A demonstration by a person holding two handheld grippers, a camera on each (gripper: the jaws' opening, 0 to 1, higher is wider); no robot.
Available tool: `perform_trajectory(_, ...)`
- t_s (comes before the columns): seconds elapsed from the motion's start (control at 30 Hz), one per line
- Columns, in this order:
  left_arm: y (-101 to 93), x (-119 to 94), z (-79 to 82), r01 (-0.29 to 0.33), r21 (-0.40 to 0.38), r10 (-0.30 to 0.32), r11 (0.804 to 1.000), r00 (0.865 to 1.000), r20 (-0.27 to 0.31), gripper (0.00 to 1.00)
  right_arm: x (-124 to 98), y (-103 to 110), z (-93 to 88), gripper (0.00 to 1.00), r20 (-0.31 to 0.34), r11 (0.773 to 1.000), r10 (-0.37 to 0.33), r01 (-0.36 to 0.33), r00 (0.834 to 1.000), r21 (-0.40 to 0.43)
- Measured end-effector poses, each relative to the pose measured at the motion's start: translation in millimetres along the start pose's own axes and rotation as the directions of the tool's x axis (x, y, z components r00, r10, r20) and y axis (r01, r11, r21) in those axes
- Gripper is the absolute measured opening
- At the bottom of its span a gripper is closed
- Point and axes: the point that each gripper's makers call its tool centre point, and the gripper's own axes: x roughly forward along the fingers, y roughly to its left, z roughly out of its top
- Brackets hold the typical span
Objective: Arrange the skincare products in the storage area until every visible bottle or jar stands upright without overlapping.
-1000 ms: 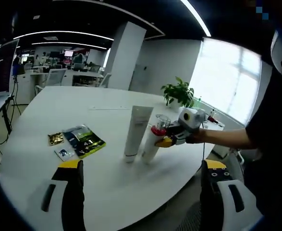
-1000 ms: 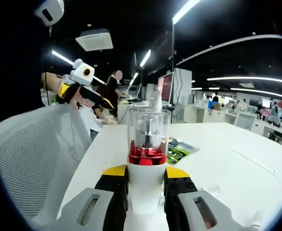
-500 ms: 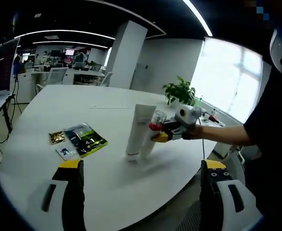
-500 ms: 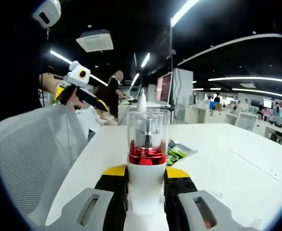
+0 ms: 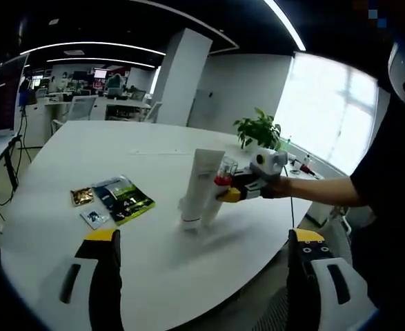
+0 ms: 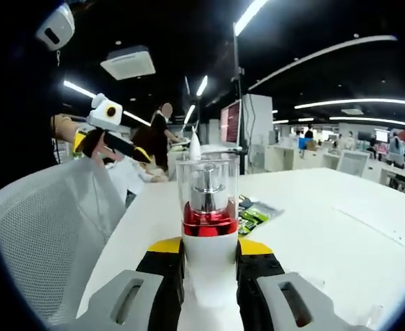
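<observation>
A tall white tube (image 5: 199, 185) stands on its cap near the middle of the white table (image 5: 85, 148). Just right of it leans a white pump bottle (image 5: 214, 198) with a red band and clear cap, its top tipped to the right. My right gripper (image 5: 238, 190) is shut on it from the right. In the right gripper view the bottle (image 6: 208, 227) rises between the yellow-tipped jaws of the right gripper (image 6: 208, 256), which press its sides. My left gripper (image 5: 203, 236) stands open low over the table's near edge and holds nothing; the left gripper (image 6: 112, 141) hangs at the upper left there.
Flat sachets lie left of the tube: a green-blue packet (image 5: 123, 200), a gold one (image 5: 80, 198) and a small blue one (image 5: 92, 220). A potted plant (image 5: 259, 132) stands at the table's far right. A grey mesh chair (image 6: 43, 234) is beside the table edge.
My right gripper has carried the pump bottle left, from a small gap beside the white tube to right up against it. The left gripper has stayed open and still.
</observation>
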Motion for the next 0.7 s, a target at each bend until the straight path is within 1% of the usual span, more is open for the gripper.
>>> perform_trajectory(0.1, -1.6, -2, 4.0, 0.005, 0.006, -0.005, 1.000, 1.000, 0.001, 0.94, -1, 2, 2.5, 0.22, -0.009, 0.999, -0.013, 0.013, 1.000, 0.030)
perform_trajectory(0.17, -2.6, -3, 8.3, 0.007, 0.012, -0.007, 1.000, 1.000, -0.002, 0.94, -3, 4, 4.0, 0.27, -0.015, 0.998, -0.022, 0.023, 1.000, 0.062)
perform_trajectory(0.23, -2.9, -4, 11.0, 0.012, 0.013, -0.012, 1.000, 1.000, 0.002, 0.94, -5, 5, 0.2, 0.30, -0.054, 0.998, -0.032, 0.035, 0.998, 0.042)
perform_trajectory(0.3, -4.5, -4, 13.9, 0.018, 0.012, -0.018, 1.000, 1.000, 0.007, 0.94, -8, 9, -1.6, 0.30, -0.072, 0.998, -0.036, 0.040, 0.997, 0.049)
perform_trajectory(0.37, -6.0, -4, 14.5, 0.025, 0.014, -0.025, 1.000, 1.000, 0.009, 0.93, -12, 9, -4.8, 0.33, -0.090, 0.997, -0.052, 0.057, 0.995, 0.058)
perform_trajectory(0.47, -8.7, -5, 11.9, 0.038, 0.014, -0.038, 0.999, 0.999, -0.001, 0.93, -19, 11, -6.7, 0.36, -0.110, 0.994, -0.071, 0.079, 0.991, 0.072)
perform_trajectory(0.57, -11.0, -7, 8.4, 0.048, 0.011, -0.048, 0.999, 0.999, -0.009, 0.93, -25, 19, -14.9, 0.40, -0.184, 0.993, -0.093, 0.103, 0.979, 0.050)
perform_trajectory(0.63, -12.0, -8, 4.8, 0.058, 0.001, -0.058, 0.998, 0.998, -0.024, 0.92, -29, 26, -19.2, 0.43, -0.208, 0.992, -0.095, 0.109, 0.973, 0.057)
perform_trajectory(0.67, -11.8, -8, 2.8, 0.056, -0.005, -0.057, 0.998, 0.998, -0.035, 0.92, -31, 28, -22.6, 0.46, -0.228, 0.990, -0.110, 0.128, 0.967, 0.063)
perform_trajectory(0.7, -11.5, -9, 0.6, 0.055, -0.011, -0.055, 0.998, 0.997, -0.049, 0.91, -33, 27, -23.8, 0.49, -0.233, 0.989, -0.117, 0.136, 0.965, 0.066)
